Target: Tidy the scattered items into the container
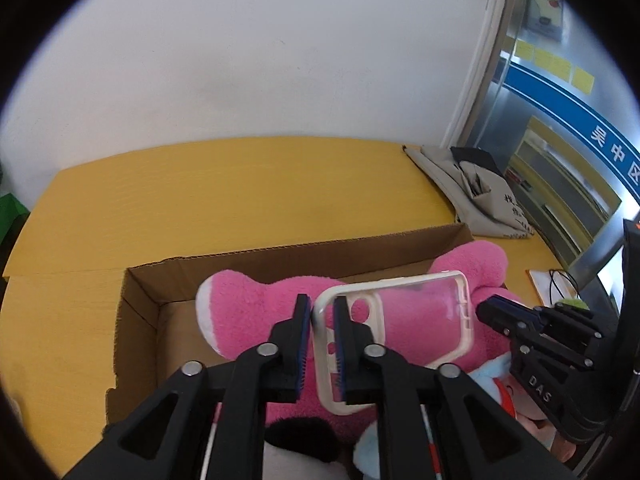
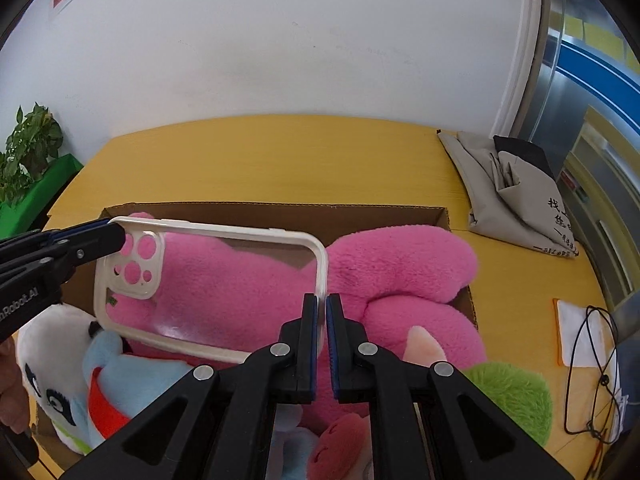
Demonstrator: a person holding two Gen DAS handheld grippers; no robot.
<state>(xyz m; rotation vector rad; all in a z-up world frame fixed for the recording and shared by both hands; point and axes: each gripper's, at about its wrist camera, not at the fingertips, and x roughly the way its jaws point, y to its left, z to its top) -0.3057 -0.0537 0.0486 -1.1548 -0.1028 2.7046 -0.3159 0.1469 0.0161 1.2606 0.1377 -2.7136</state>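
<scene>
Left wrist view: left gripper (image 1: 322,322) stands slightly parted around the clear phone case (image 1: 400,320), rim between its pads, above the pink plush (image 1: 256,308) in the cardboard box (image 1: 140,300); release looks underway.

Right wrist view: right gripper (image 2: 322,320), clenched on the case's 3 o'clock edge, should let go next.

The right gripper (image 2: 322,308) rises from six o'clock with its jaws nearly together, the white rim at one corner of a clear phone case (image 2: 208,280) sitting at their tips. The case hangs over a big pink plush (image 2: 384,280) in the cardboard box (image 2: 280,212), and the left gripper (image 2: 100,236), reaching in from nine o'clock, meets its camera-cutout corner. On the yellow table (image 2: 280,160), a grey cloth bag (image 2: 516,188) lies toward two o'clock.
</scene>
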